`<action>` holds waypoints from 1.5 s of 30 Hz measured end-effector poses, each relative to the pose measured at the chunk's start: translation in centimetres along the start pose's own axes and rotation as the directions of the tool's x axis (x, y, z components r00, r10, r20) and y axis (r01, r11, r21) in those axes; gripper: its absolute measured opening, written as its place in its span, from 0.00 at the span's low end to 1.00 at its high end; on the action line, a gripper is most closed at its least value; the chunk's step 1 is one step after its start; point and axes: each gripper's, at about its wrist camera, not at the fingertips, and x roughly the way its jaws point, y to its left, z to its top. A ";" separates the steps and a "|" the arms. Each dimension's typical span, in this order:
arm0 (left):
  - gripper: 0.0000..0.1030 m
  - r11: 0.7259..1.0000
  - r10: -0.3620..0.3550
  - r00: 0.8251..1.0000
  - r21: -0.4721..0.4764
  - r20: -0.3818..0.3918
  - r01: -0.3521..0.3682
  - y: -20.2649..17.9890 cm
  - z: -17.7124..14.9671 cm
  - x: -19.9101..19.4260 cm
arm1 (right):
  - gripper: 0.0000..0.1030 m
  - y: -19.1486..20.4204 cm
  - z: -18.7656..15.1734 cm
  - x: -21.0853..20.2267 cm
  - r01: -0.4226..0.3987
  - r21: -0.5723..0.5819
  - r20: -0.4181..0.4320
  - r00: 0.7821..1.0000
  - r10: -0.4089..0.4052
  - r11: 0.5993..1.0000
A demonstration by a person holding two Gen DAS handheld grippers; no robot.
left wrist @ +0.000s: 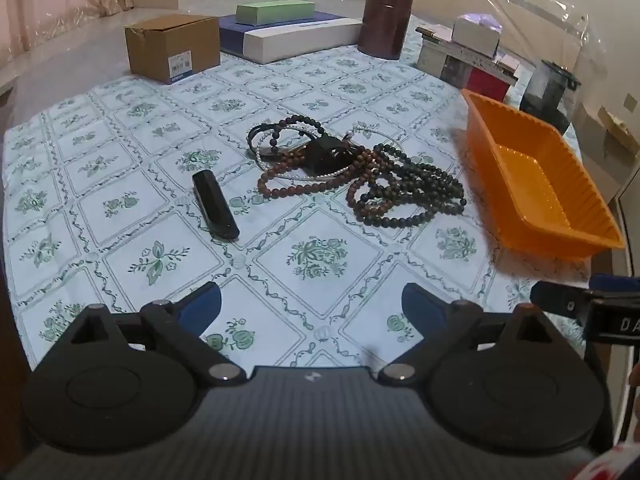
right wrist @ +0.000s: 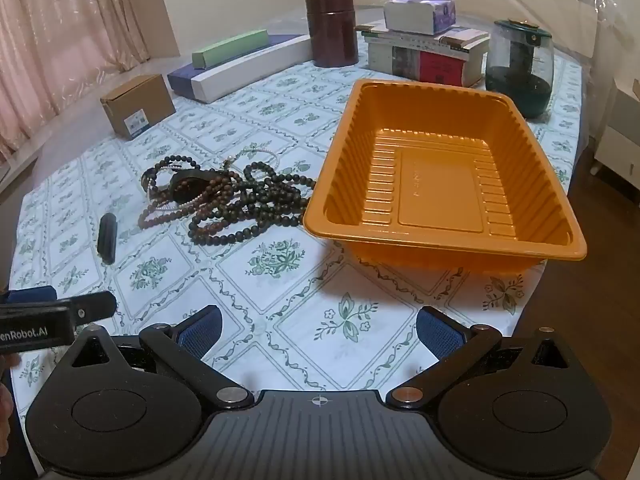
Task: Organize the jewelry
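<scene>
Both tools hover low over the table [left wrist: 120, 216], nothing yet sorted. The left hand-held gripper [left wrist: 312, 306] and the right hand-held gripper [right wrist: 318, 330] stand released, blue ribbed pads spread wide with only floral cloth between them.

Beyond, in the left view, a slim glossy black case [left wrist: 215, 205] lies alone at about 11 o'clock of the left gripper. The jewelry [left wrist: 352, 172] sits past it at 12 o'clock: a tangled heap of round wooden beads, some matte black, some reddish brown, threaded with a thin strand of pale pearls and a dark strap.

At 2 o'clock of the heap, just beside it, waits the tray [right wrist: 532, 216], orange moulded plastic with ribbed walls and a flat embossed floor, still empty. By that evidence, the whole job remains.

Farthest back stand a cardboard box [left wrist: 172, 48], flat cartons, a brown cylinder [left wrist: 385, 20], stacked books and a glass jar [right wrist: 519, 68].
</scene>
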 end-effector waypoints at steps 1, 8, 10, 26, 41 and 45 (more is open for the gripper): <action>0.93 1.000 0.005 1.000 -0.002 -0.001 -0.005 -0.1 0.0 0.0 | 1.00 0.0 0.0 0.0 -0.002 0.001 0.000 1.000 0.002 1.000; 0.93 0.999 -0.026 1.000 -0.033 0.006 0.026 0.3 0.1 -0.4 | 1.00 0.0 0.2 -0.2 -0.002 0.007 0.010 1.000 0.002 1.000; 0.93 0.999 -0.024 1.000 -0.029 0.008 0.024 0.2 0.2 -0.6 | 1.00 -0.2 0.4 -0.2 -0.004 0.012 0.010 1.000 0.004 1.000; 0.93 0.999 -0.026 1.000 -0.024 0.009 0.026 0.1 0.0 -0.2 | 1.00 -0.2 0.3 -0.3 0.003 0.017 0.025 1.000 -0.003 1.000; 0.93 0.999 -0.028 1.000 -0.022 0.011 0.029 -0.2 0.2 -0.2 | 1.00 -0.1 0.6 -0.4 0.004 0.019 0.026 1.000 -0.004 1.000; 0.93 0.999 -0.029 1.000 -0.022 0.010 0.029 -0.2 0.2 -0.2 | 1.00 -0.1 0.6 -0.4 0.004 0.018 0.027 1.000 -0.004 1.000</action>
